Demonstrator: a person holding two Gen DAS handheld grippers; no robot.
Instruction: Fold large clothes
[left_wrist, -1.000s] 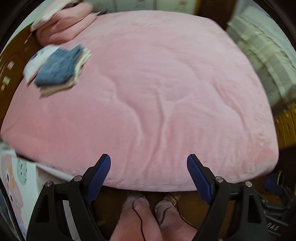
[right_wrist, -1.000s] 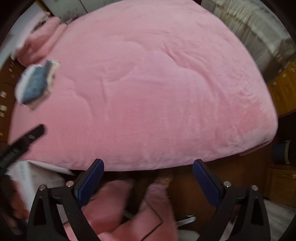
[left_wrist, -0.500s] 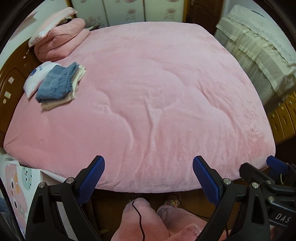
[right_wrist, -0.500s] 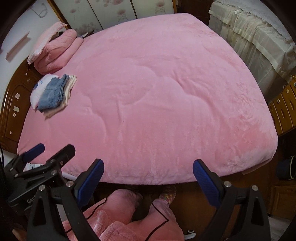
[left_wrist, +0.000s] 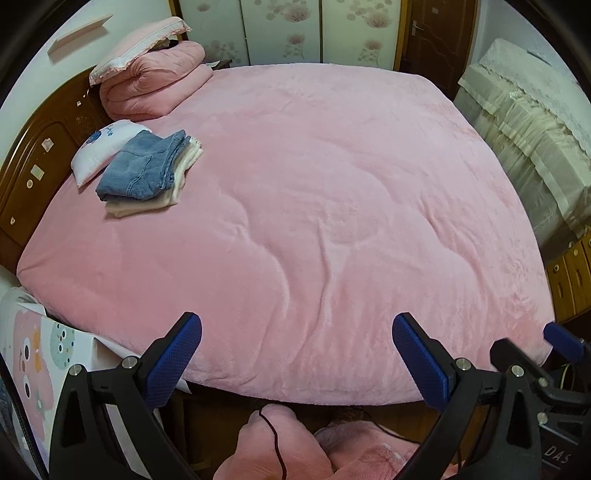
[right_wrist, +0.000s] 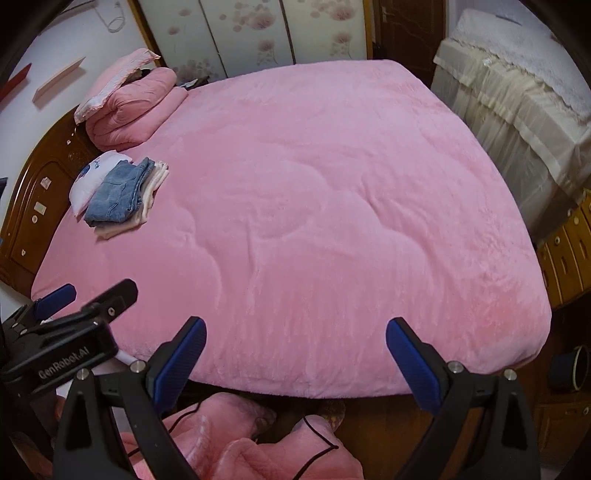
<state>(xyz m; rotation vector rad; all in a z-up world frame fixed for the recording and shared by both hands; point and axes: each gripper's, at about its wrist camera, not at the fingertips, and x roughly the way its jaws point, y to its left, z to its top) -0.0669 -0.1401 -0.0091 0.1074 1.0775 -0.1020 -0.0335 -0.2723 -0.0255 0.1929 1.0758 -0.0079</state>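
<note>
Both grippers hung over the near edge of the pink bedspread (left_wrist: 314, 184): the left gripper (left_wrist: 297, 356) was opening wide, empty; the right gripper (right_wrist: 295, 360) gaped, empty. Folded jeans (left_wrist: 142, 171) topped a clothes pile near the headboard (left_wrist: 33, 166).

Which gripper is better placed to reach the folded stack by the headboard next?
Left, probably. The left gripper sits on the side of the folded blue jeans on cream clothes; its jaws are opening, empty. The right gripper is open, further off.

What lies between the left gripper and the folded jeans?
Only bare pink blanket, in the left wrist view. The left gripper, jaws opening and empty, hangs over the bed's near edge; the jeans top a stack far left.
</note>
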